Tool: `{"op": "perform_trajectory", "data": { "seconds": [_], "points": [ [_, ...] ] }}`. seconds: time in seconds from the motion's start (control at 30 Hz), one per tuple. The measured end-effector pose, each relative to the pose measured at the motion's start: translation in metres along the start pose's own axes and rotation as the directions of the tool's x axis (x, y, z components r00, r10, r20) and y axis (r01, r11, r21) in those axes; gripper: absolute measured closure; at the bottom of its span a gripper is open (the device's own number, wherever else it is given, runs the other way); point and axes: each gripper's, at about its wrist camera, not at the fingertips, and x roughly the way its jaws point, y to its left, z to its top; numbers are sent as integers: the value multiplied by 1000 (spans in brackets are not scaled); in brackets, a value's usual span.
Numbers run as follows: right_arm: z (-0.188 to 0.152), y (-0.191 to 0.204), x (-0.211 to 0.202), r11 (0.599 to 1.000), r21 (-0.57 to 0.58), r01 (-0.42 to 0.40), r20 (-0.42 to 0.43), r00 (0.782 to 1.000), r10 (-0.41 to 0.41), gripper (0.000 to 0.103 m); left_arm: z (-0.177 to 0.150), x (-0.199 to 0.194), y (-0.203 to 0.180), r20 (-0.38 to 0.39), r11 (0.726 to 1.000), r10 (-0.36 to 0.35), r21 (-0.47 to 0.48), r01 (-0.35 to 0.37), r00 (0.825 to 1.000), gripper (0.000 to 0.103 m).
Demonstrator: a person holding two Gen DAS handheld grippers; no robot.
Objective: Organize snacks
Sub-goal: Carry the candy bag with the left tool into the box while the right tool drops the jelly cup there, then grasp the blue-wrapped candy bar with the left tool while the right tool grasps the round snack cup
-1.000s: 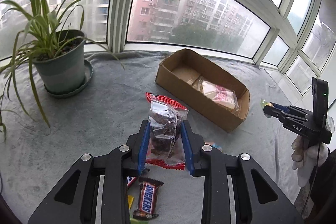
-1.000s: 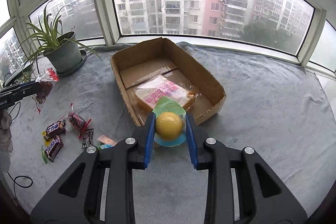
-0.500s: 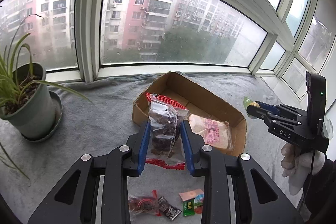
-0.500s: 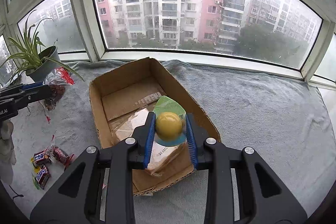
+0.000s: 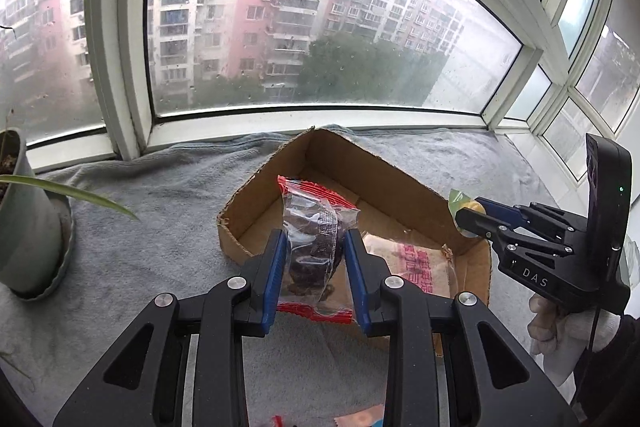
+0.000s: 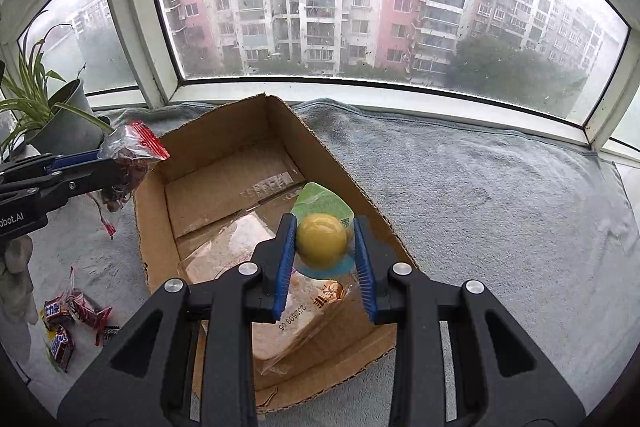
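Note:
My left gripper (image 5: 315, 259) is shut on a clear, red-edged packet of dark dried fruit (image 5: 316, 227) and holds it over the near left edge of the open cardboard box (image 5: 264, 203). My right gripper (image 6: 323, 259) is shut on a green packet with a yellow ball-shaped snack (image 6: 322, 239), above the box (image 6: 360, 211). A wrapped pastry packet (image 6: 240, 247) lies inside the box. In the right wrist view the left gripper (image 6: 108, 171) with its packet (image 6: 128, 155) hangs at the box's left wall. In the left wrist view the right gripper (image 5: 464, 217) hovers at the box's right side.
Snickers bars and small red packets (image 6: 68, 319) lie on the grey cloth (image 6: 480, 195) left of the box. A potted spider plant (image 6: 60, 119) stands at the far left by the window. A gloved hand (image 5: 560, 323) holds the right gripper.
Both grippers moved forward toward the box with their snacks still held. The left gripper now hangs at the box's left edge and the right one over the pastry packet.

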Motion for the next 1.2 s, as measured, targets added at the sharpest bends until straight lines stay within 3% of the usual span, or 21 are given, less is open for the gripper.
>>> {"op": "perform_trajectory", "data": {
  "seconds": [0.07,0.1,0.17,0.23,0.37,0.8,1.2],
  "points": [
    [0,1,1,1000,-5,9,1,1000,-9,73,1,4,-1,-8,1000,-11,-2,11,1000,75],
    [0,2,2,1000,-7,15,3,1000,-15,68,1,6,-1,-14,1000,-17,-2,17,1000,74],
    [0,3,0,1000,-6,24,16,1000,-24,33,2,7,-1,-16,1000,-4,-6,4,1000,73],
    [0,4,-5,1000,-5,21,39,999,-21,21,3,9,-1,-21,1000,-14,-13,14,1000,67],
    [2,9,-13,1000,-13,22,51,998,-21,21,4,4,-2,-15,1000,-6,-10,6,1000,61],
    [-6,30,-53,998,-61,12,80,997,-7,19,0,-38,2,31,1000,4,-7,-4,1000,60],
    [-42,48,-95,995,-70,-70,76,994,75,19,-43,-107,35,55,999,51,-16,-50,997,60]
  ]
}}
